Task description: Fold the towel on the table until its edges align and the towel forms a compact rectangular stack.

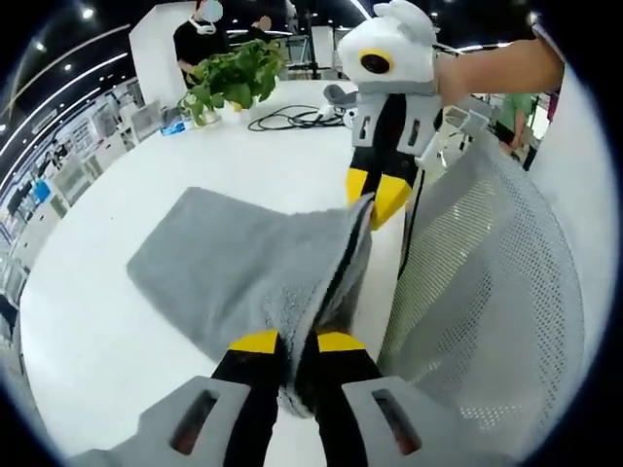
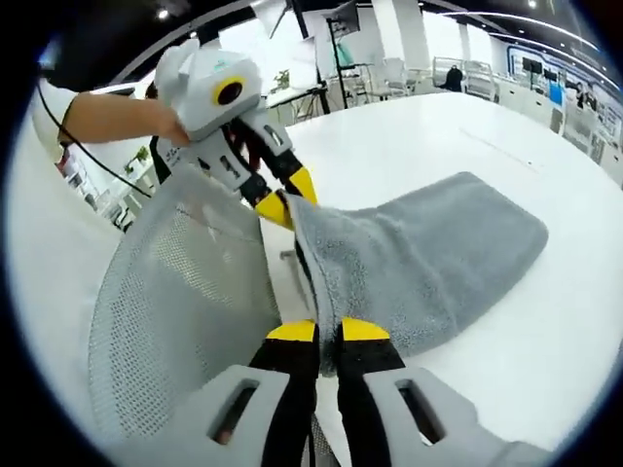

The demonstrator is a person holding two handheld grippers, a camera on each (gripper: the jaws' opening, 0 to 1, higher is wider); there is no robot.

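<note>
Your left gripper (image 1: 298,342), nearest the lens in the left gripper view, has its yellow-tipped jaws clamped together on one corner of the grey towel (image 1: 243,268), and your right gripper (image 2: 328,333) is pinched shut on the neighbouring corner in the right gripper view. Each gripper also shows in the other's view, across the lifted edge, biting the cloth at its tips. That edge hangs raised between the two grips, close to the mesh chair back (image 1: 487,292), while the far part of the towel lies flat on the white table (image 1: 117,331). You hold both corners at once, I judge, so the near edge travels level and lands square on the far edge; one grip alone would let it twist. Towel sits near the table edge by the chair, well apart from the potted plant (image 1: 232,76) and the black cables (image 1: 292,119) beyond it. First fold looks not yet laid down. A person's forearm (image 2: 117,115) reaches to the left gripper, seen from the right gripper view. No brand, label or writing is legible anywhere; shelving beyond the plant is too blurred to read.
</note>
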